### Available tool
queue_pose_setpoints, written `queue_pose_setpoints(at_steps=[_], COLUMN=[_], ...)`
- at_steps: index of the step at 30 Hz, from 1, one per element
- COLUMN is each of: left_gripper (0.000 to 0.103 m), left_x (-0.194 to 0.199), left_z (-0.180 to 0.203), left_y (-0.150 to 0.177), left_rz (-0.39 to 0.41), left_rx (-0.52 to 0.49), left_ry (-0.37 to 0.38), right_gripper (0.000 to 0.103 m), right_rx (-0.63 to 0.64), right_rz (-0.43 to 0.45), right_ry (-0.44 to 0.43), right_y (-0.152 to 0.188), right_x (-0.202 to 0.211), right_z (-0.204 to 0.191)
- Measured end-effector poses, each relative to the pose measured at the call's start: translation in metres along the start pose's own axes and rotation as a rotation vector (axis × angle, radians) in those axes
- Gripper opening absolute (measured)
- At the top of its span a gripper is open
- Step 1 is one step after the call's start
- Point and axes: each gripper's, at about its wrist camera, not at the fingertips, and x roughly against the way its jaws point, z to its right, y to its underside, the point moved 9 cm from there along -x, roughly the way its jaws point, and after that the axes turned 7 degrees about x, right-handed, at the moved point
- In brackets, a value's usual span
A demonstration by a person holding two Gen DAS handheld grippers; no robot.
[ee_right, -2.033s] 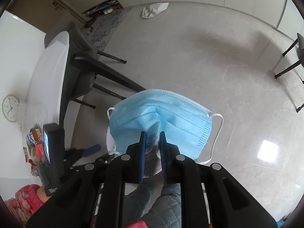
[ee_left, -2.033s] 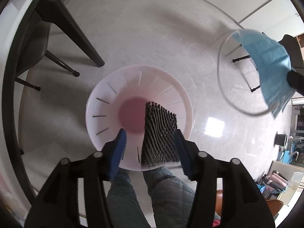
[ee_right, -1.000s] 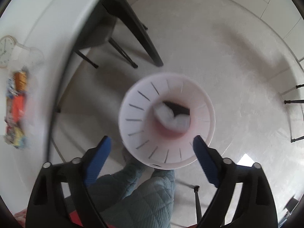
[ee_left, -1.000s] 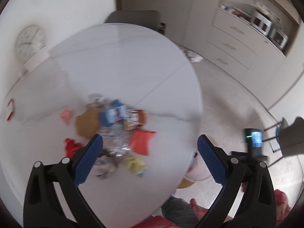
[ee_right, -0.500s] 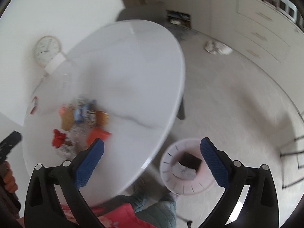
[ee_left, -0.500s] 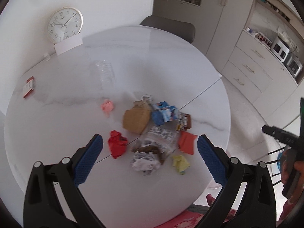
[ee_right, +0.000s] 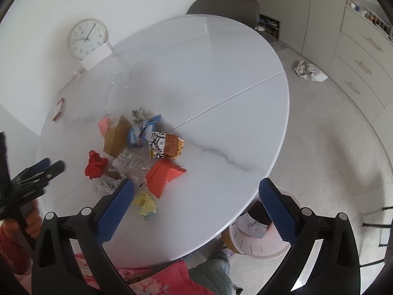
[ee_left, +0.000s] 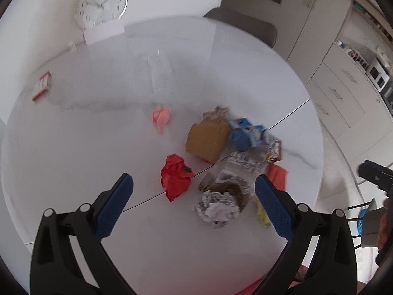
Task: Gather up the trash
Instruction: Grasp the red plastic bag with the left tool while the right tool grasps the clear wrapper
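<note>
Jaws of both grippers gape above the table's trash pile (ee_left: 221,162).

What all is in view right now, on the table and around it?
table: 1, white, round, centre
clock: 1, white, far edge by the wall
small box: 1, red and white, far left of the table
red wrapper: 1, crumpled, left of the pile
brown bag: 1, middle of the pile
blue carton: 1, beside the bag
orange packet: 1, near side
yellow paper: 1, nearest the edge
bin: 1, pale pink, on the floor under the table edge
chair: 1, grey, far side
left tongs: open, over the pile
right tongs: open, over the table edge
</note>
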Motion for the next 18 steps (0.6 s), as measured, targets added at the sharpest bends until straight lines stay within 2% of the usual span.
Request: queue_pose_setpoints(at_steps=[5, 10, 14, 18], left_gripper=[0.093, 0.078, 0.061, 0.043], left_x=[-0.047, -0.086, -0.101, -0.108], left_z=[-0.016, -0.027, -0.028, -0.031], left_y=[0.003, 0.009, 0.017, 0.021], left_rz=[-0.055, -0.129, -0.186, -0.207], left_rx=[0.013, 0.043, 0.079, 0.082], left_ry=[-0.043, -0.054, -0.017, -0.012], right_gripper=[0.101, 0.101, 0.101, 0.101], right_rx=[0.044, 0.081, 0.092, 0.118], right_rz=[-0.025, -0.04, -0.062, -0.072], right_ry=[0.008, 0.011, 0.002, -0.021], right_y=[-0.001, 0.001, 0.004, 0.006], right_x=[-0.007, -0.009, -0.014, -0.02], right_z=[-0.019, -0.033, -0.044, -0.058])
